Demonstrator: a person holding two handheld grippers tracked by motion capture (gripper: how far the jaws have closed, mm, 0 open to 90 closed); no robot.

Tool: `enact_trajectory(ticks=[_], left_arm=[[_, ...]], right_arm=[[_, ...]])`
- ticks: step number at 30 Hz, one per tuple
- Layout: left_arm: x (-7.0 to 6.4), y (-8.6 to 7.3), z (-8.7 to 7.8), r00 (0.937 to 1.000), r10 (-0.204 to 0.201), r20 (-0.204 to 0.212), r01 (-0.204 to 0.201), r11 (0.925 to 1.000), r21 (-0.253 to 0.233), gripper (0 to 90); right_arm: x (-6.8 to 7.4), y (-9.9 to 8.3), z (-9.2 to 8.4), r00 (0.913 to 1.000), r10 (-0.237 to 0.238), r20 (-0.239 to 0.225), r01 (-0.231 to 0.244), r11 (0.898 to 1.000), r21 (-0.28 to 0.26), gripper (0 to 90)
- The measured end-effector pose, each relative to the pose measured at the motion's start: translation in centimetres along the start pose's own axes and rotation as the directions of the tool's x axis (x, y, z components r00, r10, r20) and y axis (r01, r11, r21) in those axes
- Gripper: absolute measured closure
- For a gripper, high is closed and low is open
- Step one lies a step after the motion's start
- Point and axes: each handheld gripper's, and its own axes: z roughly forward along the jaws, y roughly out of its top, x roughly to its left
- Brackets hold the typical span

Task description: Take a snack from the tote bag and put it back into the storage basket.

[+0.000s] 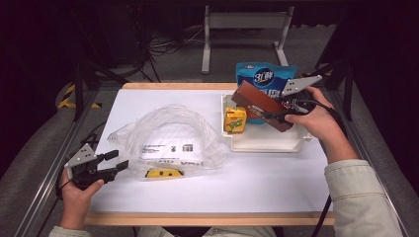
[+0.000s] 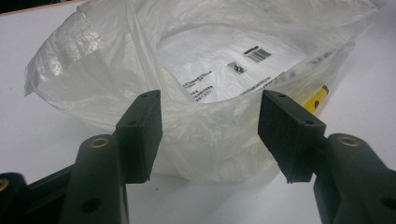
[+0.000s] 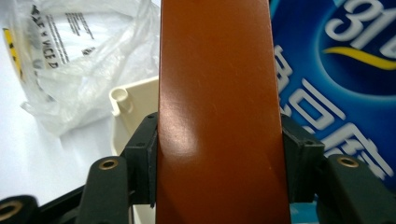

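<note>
R gripper [image 1: 280, 114] pinches brown box [image 1: 262, 105] over tray [image 1: 262, 144], w/ blue pouch [image 1: 264, 79] behind. L gripper [image 1: 117, 160] spread, empty, at clear bag [image 1: 168, 136].

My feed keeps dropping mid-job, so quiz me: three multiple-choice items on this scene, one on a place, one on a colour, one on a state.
1. Where is the yellow carton?
A. in the white tray
B. inside the plastic bag
C. on the floor

2. What colour is the box in the right gripper?
A. green
B. brown
C. white

3. How do the left gripper's jaws stand?
A. clamped on the bag
B. shut on nothing
C. open, in front of the clear bag

Answers: 1 A, it stands at the tray's left end; 2 B, reddish-brown between the pads; 3 C, a wide gap shows between the pads.
</note>
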Motion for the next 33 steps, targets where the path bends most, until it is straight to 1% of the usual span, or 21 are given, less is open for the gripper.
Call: enact_trajectory(ticks=[9, 15, 23, 28, 33], left_arm=[[0.0, 0.0, 0.1, 1.0000, 0.000, 0.002, 0.000, 1.0000, 0.003, 40.7], [0.0, 0.0, 0.1, 1.0000, -0.004, 0.005, 0.003, 1.0000, 0.004, 40.8], [0.0, 0.0, 0.2, 1.0000, -0.002, 0.005, 0.002, 1.0000, -0.002, 40.8], [0.0, 0.1, 0.3, 1.0000, 0.000, 0.005, 0.000, 1.0000, 0.000, 40.7], [0.1, 0.1, 0.3, 1.0000, 0.000, 0.007, 0.000, 1.0000, 0.000, 40.8]], right_arm=[[-0.7, -1.5, -0.4, 0.9998, 0.018, 0.010, -0.018, 1.000, 0.011, 42.5], [-0.6, -2.0, -0.3, 1.0000, 0.003, 0.001, -0.003, 1.000, 0.018, 42.5], [-0.6, -2.8, 0.1, 0.9999, -0.010, -0.002, 0.010, 0.999, 0.036, 42.5], [-0.8, -3.6, 0.5, 1.0000, 0.007, -0.001, -0.007, 0.999, 0.051, 42.5], [-0.8, -4.3, 0.9, 0.9999, 0.012, 0.000, -0.012, 0.997, 0.071, 42.5]])
